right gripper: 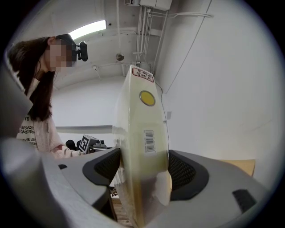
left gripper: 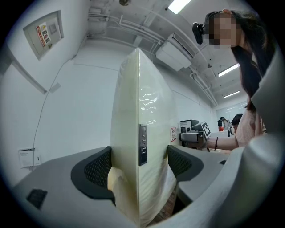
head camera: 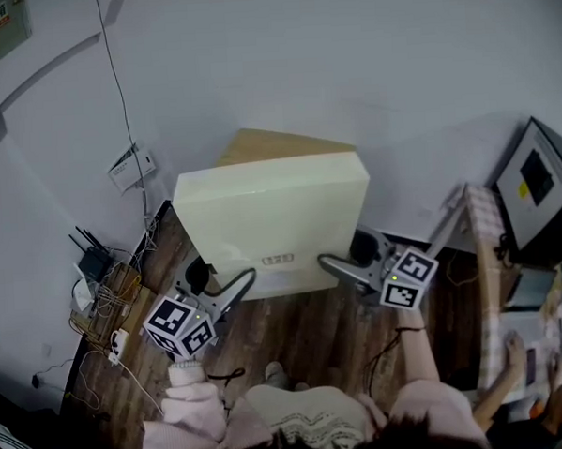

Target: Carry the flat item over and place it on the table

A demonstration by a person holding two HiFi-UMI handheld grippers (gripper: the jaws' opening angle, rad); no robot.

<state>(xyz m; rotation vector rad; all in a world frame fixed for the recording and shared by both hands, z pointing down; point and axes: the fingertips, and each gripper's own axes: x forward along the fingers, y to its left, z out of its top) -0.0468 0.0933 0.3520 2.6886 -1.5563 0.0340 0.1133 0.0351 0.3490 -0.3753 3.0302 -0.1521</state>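
**Head view.** The box (head camera: 272,224), flat, pale cream and film-wrapped, lies level at the centre of the frame. It is held over the wood floor (head camera: 306,340) and close to the white wall (head camera: 348,65). The left gripper (head camera: 233,287) grasps the box's near edge at lower left, and the right gripper (head camera: 340,265) grasps the same edge at lower right. Each marker cube sits just behind its gripper. A brown board (head camera: 272,144) shows past the far edge of the box. A router (head camera: 93,261) with loose cables is at the left edge of the frame, and a monitor (head camera: 540,191) is at the right edge.

**Left gripper view.** The box (left gripper: 140,111) stands edge-on in the middle of the frame and fills the gap of the left gripper (left gripper: 140,167). Both pads (left gripper: 99,167) press on its faces — the gripper is clenched on the box. A dark narrow label (left gripper: 142,144) runs along the box edge. A person (left gripper: 249,89) is at the upper right.

**Right gripper view.** The box (right gripper: 142,133) is again edge-on, between the jaws of the right gripper (right gripper: 142,171). The pads (right gripper: 109,167) bear on both faces, so this gripper also grasps the box. A round yellow sticker (right gripper: 147,98) and a barcode (right gripper: 150,141) mark the box edge. The person (right gripper: 38,102) is at the left of the frame.
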